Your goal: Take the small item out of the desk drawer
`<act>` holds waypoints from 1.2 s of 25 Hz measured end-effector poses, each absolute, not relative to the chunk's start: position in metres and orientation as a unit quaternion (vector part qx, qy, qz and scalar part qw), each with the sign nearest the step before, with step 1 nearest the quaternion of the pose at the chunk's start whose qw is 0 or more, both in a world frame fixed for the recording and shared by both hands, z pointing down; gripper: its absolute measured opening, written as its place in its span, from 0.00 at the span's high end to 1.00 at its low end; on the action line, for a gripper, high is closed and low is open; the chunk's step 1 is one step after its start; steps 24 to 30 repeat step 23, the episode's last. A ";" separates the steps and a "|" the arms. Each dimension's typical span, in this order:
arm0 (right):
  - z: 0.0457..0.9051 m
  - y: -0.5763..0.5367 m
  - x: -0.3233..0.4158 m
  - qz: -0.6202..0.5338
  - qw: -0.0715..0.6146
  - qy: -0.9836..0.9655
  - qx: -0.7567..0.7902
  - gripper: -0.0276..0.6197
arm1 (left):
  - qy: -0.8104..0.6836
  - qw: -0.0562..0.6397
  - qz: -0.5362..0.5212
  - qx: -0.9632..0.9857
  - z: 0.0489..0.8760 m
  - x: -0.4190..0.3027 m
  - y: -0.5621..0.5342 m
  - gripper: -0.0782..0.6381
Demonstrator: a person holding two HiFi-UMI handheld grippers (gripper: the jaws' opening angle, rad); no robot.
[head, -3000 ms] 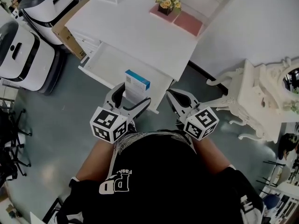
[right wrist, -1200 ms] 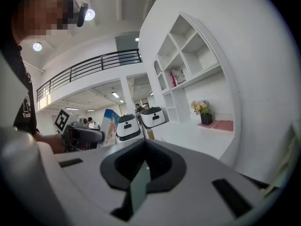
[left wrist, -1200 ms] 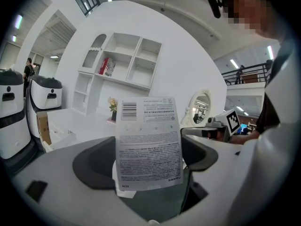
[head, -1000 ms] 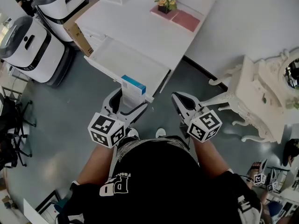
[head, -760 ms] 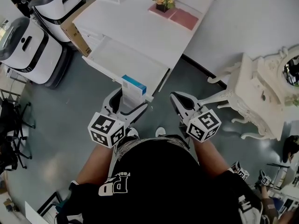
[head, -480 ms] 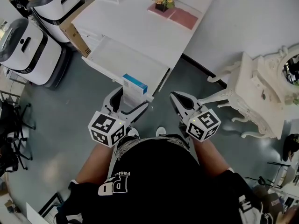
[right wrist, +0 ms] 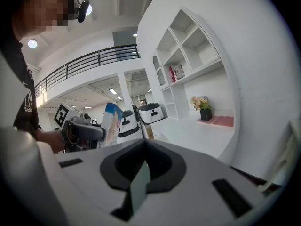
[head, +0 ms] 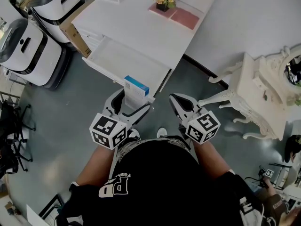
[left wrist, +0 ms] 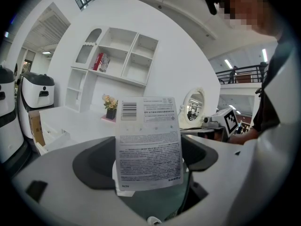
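As the small box (head: 137,89) stands upright, clamped in the left gripper (head: 131,102) just short of the drawer (head: 113,76) front, the lift-out step looks done; next move, prob.: carry item to a set-down spot, e.g. desk top (head: 141,27) ahead. Drawer: open, ahead of left gripper, appears empty. Right gripper (head: 180,105): jaws together, nothing held, beside left gripper, apart from box.

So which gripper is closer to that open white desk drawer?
Left. The left gripper holds a blue-topped white box at the front edge of the white drawer; the right gripper sits further right, over grey floor.
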State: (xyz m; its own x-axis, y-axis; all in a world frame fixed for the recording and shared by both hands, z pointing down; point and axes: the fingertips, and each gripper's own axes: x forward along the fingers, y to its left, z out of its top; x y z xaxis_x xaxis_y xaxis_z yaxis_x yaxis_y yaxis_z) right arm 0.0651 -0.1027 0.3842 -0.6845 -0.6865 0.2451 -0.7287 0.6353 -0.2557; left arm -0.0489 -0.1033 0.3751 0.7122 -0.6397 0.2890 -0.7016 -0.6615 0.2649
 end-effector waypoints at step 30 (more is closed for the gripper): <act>0.384 -0.101 0.066 0.156 0.066 -0.904 0.393 0.95 | -0.378 0.181 0.080 0.904 0.376 -0.049 -0.103 0.30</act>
